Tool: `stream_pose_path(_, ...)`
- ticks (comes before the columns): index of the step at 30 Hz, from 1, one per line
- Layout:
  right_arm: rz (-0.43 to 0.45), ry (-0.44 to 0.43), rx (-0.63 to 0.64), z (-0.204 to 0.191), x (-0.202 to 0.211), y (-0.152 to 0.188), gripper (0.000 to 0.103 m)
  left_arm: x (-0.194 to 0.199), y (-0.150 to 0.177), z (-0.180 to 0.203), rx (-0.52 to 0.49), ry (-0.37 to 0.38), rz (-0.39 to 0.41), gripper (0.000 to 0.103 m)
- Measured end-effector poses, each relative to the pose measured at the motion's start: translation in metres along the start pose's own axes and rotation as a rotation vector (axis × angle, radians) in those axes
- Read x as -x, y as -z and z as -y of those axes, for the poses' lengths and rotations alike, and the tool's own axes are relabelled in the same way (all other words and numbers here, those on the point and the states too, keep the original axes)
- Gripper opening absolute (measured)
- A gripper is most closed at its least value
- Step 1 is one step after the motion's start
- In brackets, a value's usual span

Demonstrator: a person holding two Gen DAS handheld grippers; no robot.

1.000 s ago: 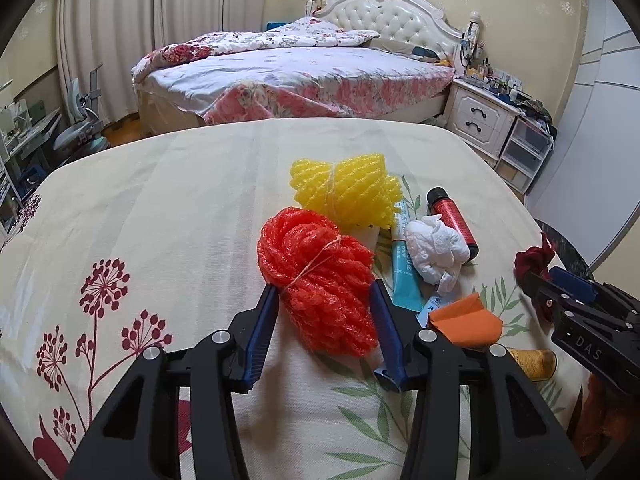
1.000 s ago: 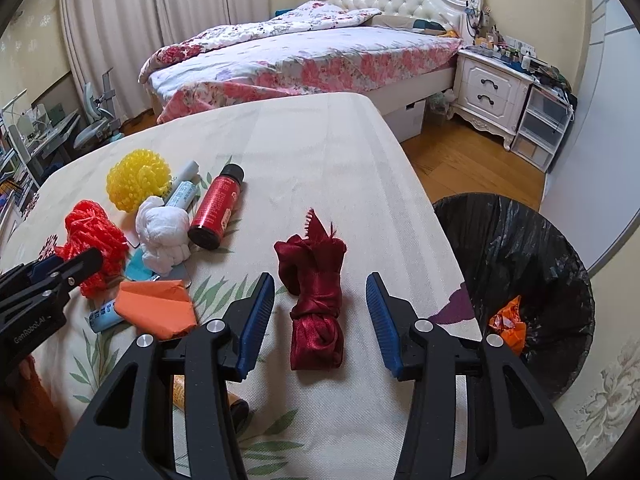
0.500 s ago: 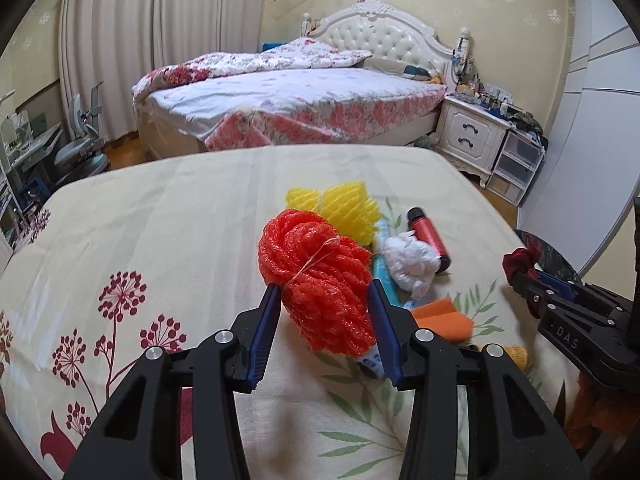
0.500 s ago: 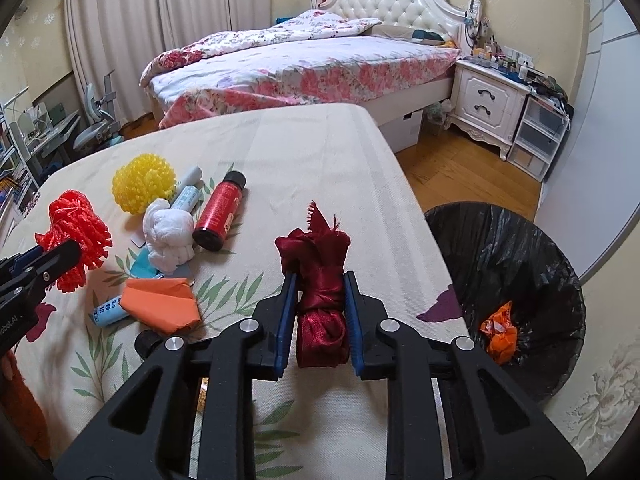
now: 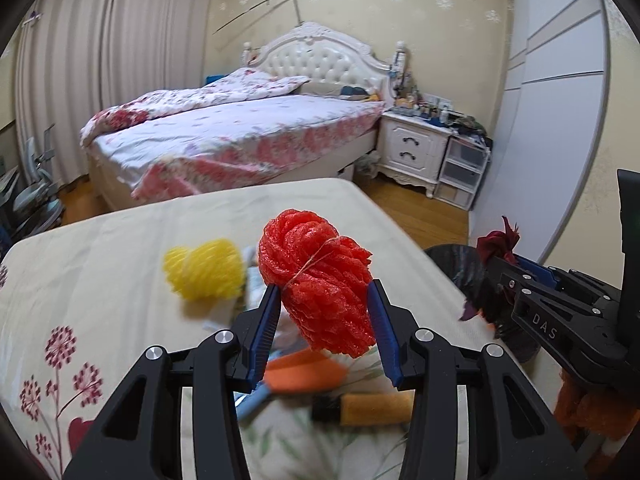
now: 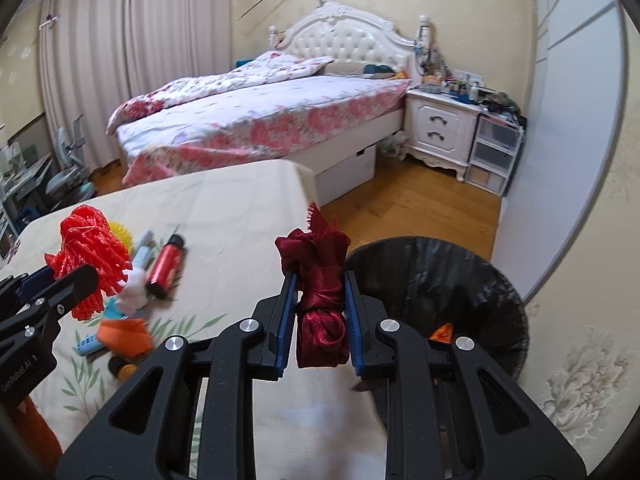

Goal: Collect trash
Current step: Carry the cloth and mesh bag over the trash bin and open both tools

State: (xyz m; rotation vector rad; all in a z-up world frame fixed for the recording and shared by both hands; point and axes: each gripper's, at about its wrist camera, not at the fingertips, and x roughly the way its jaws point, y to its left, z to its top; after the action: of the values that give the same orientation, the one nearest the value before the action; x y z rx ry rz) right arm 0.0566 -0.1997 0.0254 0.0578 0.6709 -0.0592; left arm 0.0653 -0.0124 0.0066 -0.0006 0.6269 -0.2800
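Above the floral tablecloth, left fingers clamped on red foam netting, right fingers narrowly pinching apparently dark-red cloth.

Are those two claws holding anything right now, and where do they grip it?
Yes. The left claw pinches the red foam net around its tied middle; the right claw squeezes the dark red cloth bundle across its middle.

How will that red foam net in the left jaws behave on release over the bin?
The red foam net looks airy and light, so it may drift rather than drop straight. It bulges between the left gripper jaws, suggesting soft, springy material likely to rebound. A string cinches its middle, so it probably stays bundled, though its mesh might snag.
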Motion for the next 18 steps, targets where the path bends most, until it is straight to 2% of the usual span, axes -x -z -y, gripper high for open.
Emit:
stream_pose_path(9, 0.024, 0.104, -0.103, 0.058, -0.010, 0.000, 0.023, -0.036, -0.018, 0.053, -0.087, 0.086, 0.011, 0.045)
stream_pose_path(18, 0.033, 0.177, -0.141, 0.086, -0.025, 0.003, 0.023, -0.074, -0.022, 0.093, -0.150, 0.122, -0.025, 0.045)
